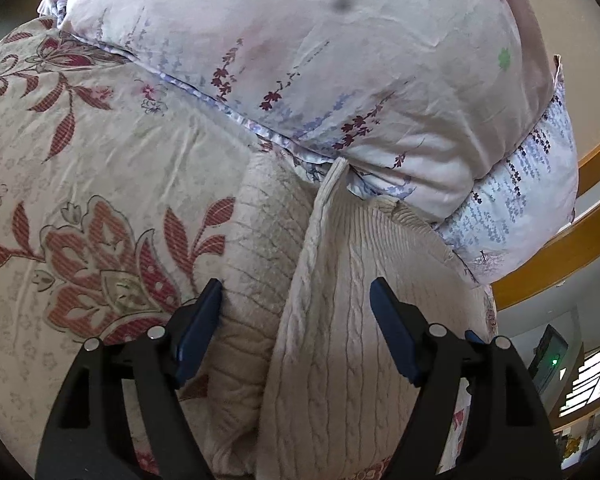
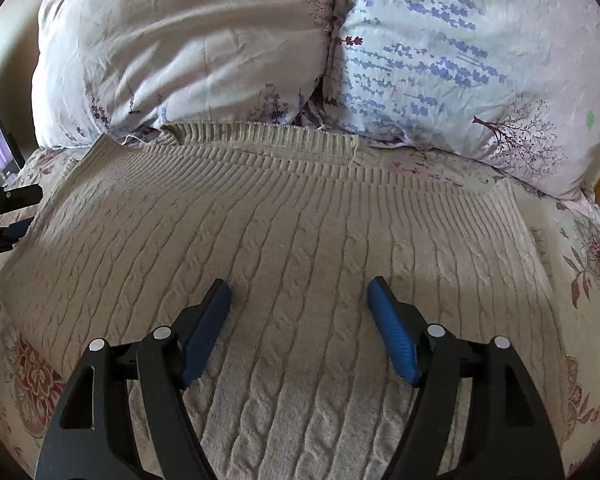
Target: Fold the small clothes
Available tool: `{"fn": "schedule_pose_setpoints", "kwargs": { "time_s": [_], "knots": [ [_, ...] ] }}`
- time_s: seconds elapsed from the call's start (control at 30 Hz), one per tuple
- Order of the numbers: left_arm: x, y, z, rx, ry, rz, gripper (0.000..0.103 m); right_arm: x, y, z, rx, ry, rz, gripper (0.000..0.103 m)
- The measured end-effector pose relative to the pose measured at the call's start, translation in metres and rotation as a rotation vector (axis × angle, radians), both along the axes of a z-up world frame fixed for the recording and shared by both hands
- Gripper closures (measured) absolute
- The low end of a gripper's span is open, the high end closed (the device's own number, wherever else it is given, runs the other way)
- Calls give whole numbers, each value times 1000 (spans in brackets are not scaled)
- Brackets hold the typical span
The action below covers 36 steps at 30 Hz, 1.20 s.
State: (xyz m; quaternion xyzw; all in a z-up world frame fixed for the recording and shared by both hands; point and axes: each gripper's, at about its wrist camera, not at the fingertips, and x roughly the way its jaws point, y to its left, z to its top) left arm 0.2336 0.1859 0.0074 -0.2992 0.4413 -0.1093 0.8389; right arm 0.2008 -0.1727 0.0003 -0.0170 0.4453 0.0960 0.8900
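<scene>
We counted one cream cable-knit sweater [image 2: 300,240] lying flat on the floral bedsheet [image 1: 80,160], its ribbed edge against two flower-printed pillows [image 2: 180,48]. Our left hand-held gripper [image 1: 296,300] and right hand-held gripper [image 2: 299,298] both stood wide open above the knit, grasping nothing.
</scene>
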Motion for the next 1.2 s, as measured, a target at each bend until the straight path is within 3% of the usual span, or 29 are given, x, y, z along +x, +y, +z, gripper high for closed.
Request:
{"fn": "schedule_pose_setpoints", "kwargs": {
  "time_s": [0.17,0.4,0.47,0.53,0.67,0.87,1.2],
  "knots": [
    [3,-1,-4,-44,13,14,54,0,2,-1,-6,-6,2,28],
    [3,-1,-7,-82,32,27,60,0,2,0,-1,-5,8,28],
    [3,-3,-9,-85,48,28,76,0,2,-1,-3,-6,10,28],
    [3,-4,-9,-112,46,28,80,0,1,-1,-3,-7,12,28],
    [2,-9,12,-195,-18,2,83,0,2,-1,0,-6,15,28],
    [1,-53,69,-298,-175,-88,84,-3,-12,8,70,-2,16,28],
    [24,-182,88,-354,-196,-287,85,-25,-96,33,156,-72,-156,28]
  ]
}}
